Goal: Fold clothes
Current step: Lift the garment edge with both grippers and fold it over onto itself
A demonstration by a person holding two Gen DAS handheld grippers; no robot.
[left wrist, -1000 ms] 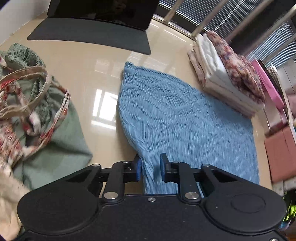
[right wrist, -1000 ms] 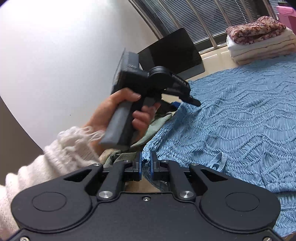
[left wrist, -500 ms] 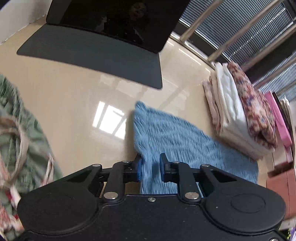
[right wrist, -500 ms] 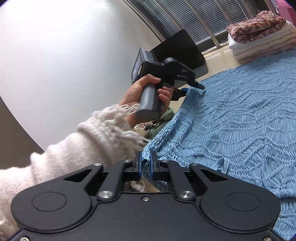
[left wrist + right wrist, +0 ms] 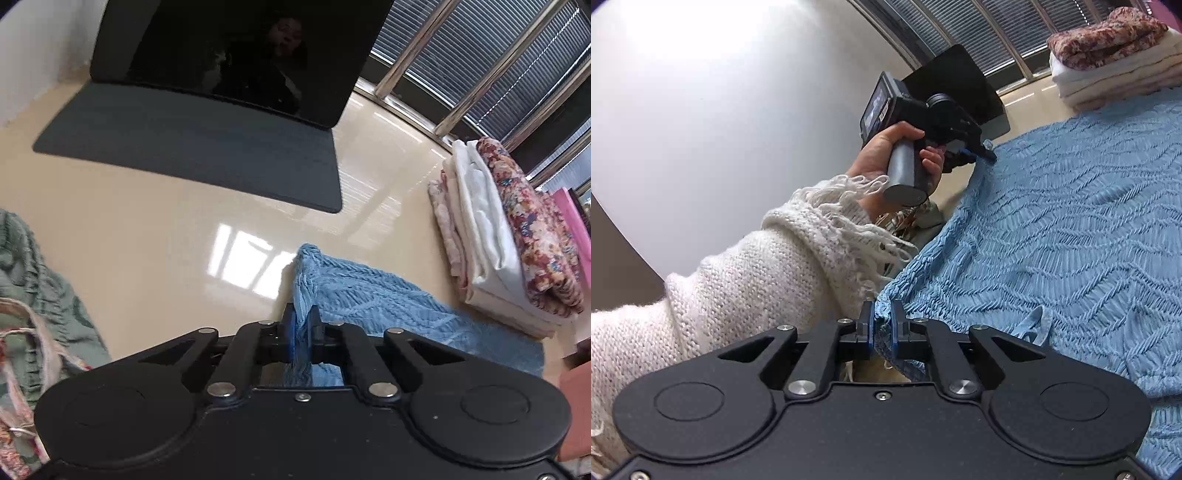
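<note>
A blue ribbed knit garment (image 5: pixel 1071 221) lies spread over the beige table (image 5: pixel 147 229). My left gripper (image 5: pixel 302 321) is shut on the far edge of the blue garment (image 5: pixel 369 299) and holds it lifted off the table. In the right wrist view the left gripper (image 5: pixel 982 153) shows at the garment's far corner, held by a hand in a white knit sleeve. My right gripper (image 5: pixel 881 320) is shut on the near edge of the same garment.
A dark tablet with its keyboard cover (image 5: pixel 207 140) stands at the back. A stack of folded clothes (image 5: pixel 506 236) sits at the right. A green and floral heap of clothes (image 5: pixel 33 306) lies at the left. Window blinds (image 5: pixel 480 55) run behind.
My left gripper has moved away toward the tablet with the blue edge, stretching the garment's side. My right gripper has kept its grip and barely moved.
</note>
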